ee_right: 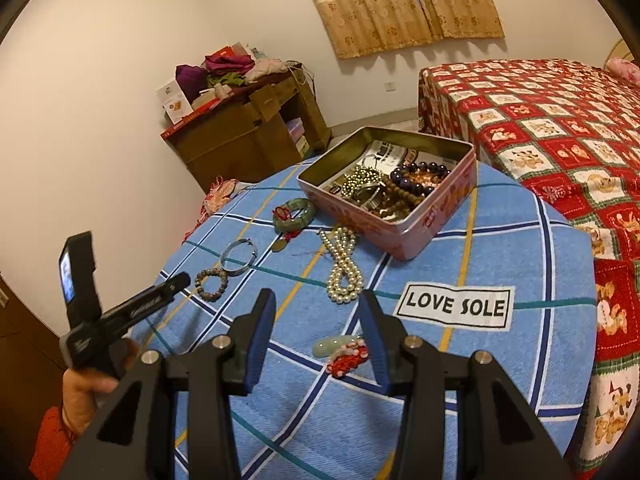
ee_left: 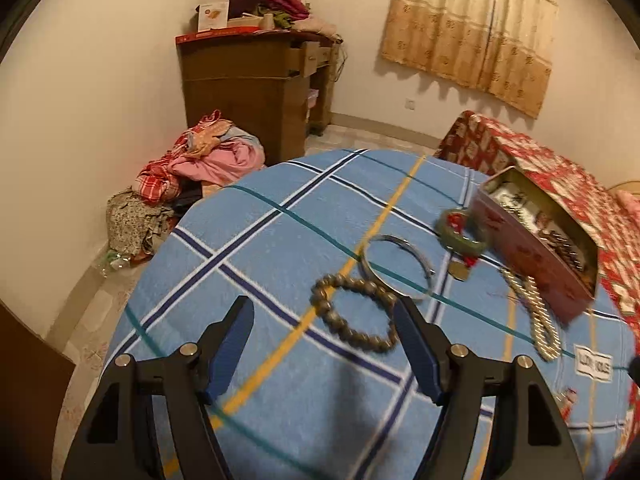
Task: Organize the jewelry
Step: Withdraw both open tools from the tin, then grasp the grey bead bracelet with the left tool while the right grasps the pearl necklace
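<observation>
My left tool (ee_left: 324, 320) is spread wide and empty just short of the bead bracelet (ee_left: 354, 314), and my right tool (ee_right: 318, 312) is likewise released over the jade pendant (ee_right: 342, 350). On the bench (ee_right: 500, 248), the tin (ee_right: 390, 190) holds several pieces; the pearls (ee_right: 343, 266), bangle (ee_right: 239, 258) and jade ring (ee_right: 293, 213) lie just beside it.

Warm yellowish indoor light, moderately bright, both views. Strong fisheye bending; black vignette in corners at 10, 2, 4 and 8 o'clock. Left wrist view motion-blurred: bead bracelet (ee_left: 354, 312), tin (ee_left: 536, 248) and cloth label (ee_left: 595, 368) smeared. Right wrist view sharper. Curtain (ee_right: 400, 4) casts a scalloped shadow on the wall below. Soft shadow under left gripper (ee_left: 324, 344) at 6 o'clock.
</observation>
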Demonstrator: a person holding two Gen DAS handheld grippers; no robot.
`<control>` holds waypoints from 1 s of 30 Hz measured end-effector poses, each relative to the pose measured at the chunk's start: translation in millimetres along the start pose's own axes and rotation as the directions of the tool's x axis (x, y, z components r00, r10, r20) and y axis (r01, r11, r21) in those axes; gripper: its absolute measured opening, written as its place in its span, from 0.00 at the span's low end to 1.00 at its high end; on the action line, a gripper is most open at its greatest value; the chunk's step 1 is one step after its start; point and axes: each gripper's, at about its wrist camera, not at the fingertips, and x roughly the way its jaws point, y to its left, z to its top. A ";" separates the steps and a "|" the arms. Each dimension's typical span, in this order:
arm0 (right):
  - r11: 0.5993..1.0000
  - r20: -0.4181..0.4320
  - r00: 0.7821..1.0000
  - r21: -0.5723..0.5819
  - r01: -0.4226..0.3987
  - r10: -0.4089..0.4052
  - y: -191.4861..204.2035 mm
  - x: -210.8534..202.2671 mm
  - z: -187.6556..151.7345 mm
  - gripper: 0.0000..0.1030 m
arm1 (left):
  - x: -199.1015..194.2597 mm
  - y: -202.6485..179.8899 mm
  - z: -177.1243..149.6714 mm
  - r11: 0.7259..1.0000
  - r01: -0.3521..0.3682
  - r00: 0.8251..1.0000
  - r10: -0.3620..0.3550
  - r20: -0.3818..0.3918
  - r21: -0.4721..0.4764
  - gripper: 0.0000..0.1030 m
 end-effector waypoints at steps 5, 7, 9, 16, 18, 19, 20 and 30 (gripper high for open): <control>1.000 -0.012 1.000 0.011 -0.006 0.006 -3.7 6.2 0.3 0.46 | 25.7 3.1 4.2 0.998 0.010 0.996 -0.016 -0.083 -0.065 0.41; 1.000 -0.014 1.000 0.017 -0.008 0.008 -5.5 7.4 0.4 0.46 | 31.7 3.1 4.0 0.997 0.013 0.994 -0.020 -0.105 -0.075 0.41; 1.000 -0.013 1.000 0.024 -0.007 0.008 -8.1 7.4 1.0 0.46 | 34.5 1.9 4.3 0.997 0.012 0.994 -0.020 -0.111 -0.072 0.41; 0.999 -0.013 1.000 0.049 -0.008 0.009 -15.4 8.6 3.7 0.46 | 38.3 -3.5 7.9 1.000 0.005 0.994 -0.007 -0.112 -0.019 0.08; 0.998 -0.013 1.000 0.057 -0.009 0.010 -16.9 8.8 4.3 0.46 | 39.5 -0.5 9.2 0.999 0.042 0.992 -0.045 -0.114 -0.029 0.08; 0.998 -0.014 1.000 0.059 -0.010 0.011 -17.5 8.8 4.4 0.46 | 39.6 0.4 9.8 0.998 0.048 0.992 -0.051 -0.115 -0.031 0.08; 0.998 -0.014 1.000 0.062 -0.009 0.010 -18.1 8.8 4.6 0.46 | 39.1 1.1 9.7 0.998 0.053 0.992 -0.057 -0.114 -0.035 0.08; 0.996 -0.022 0.999 0.082 0.027 -0.025 -30.7 10.9 9.1 0.46 | -50.9 3.8 5.0 0.986 0.167 0.981 -0.168 0.098 0.017 0.08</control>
